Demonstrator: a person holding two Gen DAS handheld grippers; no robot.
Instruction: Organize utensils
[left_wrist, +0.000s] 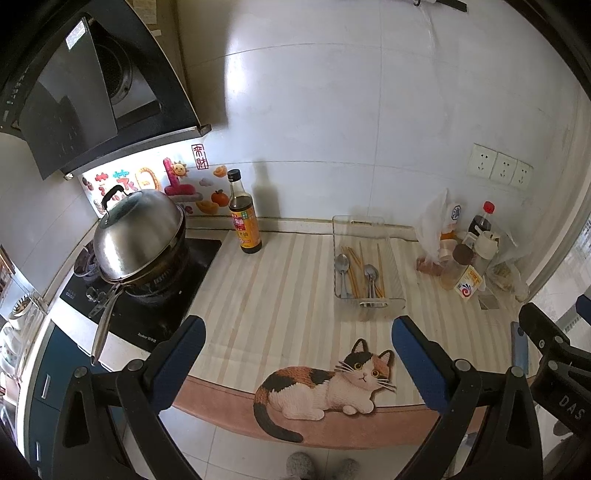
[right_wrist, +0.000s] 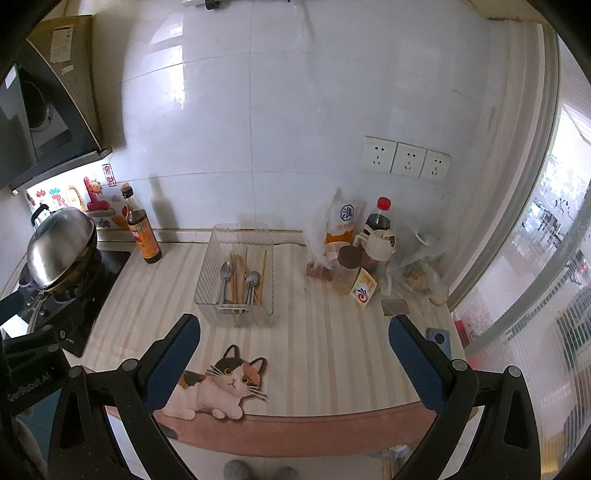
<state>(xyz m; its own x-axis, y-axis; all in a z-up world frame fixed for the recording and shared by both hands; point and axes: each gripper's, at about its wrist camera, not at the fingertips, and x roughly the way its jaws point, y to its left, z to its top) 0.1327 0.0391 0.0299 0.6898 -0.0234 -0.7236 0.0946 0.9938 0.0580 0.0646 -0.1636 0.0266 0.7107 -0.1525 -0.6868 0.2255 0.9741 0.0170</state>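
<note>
The left gripper (left_wrist: 298, 363) is seen with its 2 blue-padded fingers (left_wrist: 181, 354) spread wide; nothing is held between them and nothing is touched. The right gripper (right_wrist: 293, 363) is likewise spread wide, its fingers (right_wrist: 413, 363) gripping nothing. Both are held above the near edge of the desk (right_wrist: 314, 350), which is covered by a striped mat with a printed cat (right_wrist: 221, 387).

A clear plastic tray (left_wrist: 397, 273) is set on the desk toward the back wall, well apart from both grippers. Inside it, 2 metal spoons (right_wrist: 226, 273) and several wooden chopsticks (right_wrist: 240, 277) are laid lengthwise, the chopsticks between and beside the spoons. A further metal piece lies across the near end of the tray; what it is cannot be made out.

A dark sauce bottle (left_wrist: 243, 214) stands upright left of the tray, beside a lidded wok (left_wrist: 138, 236) on the stove. To the right of the tray, bottles, jars and plastic bags (right_wrist: 369, 251) are crowded together; their contents are hard to tell. A blue object (right_wrist: 439, 341) near the right fingers is partly hidden.
</note>
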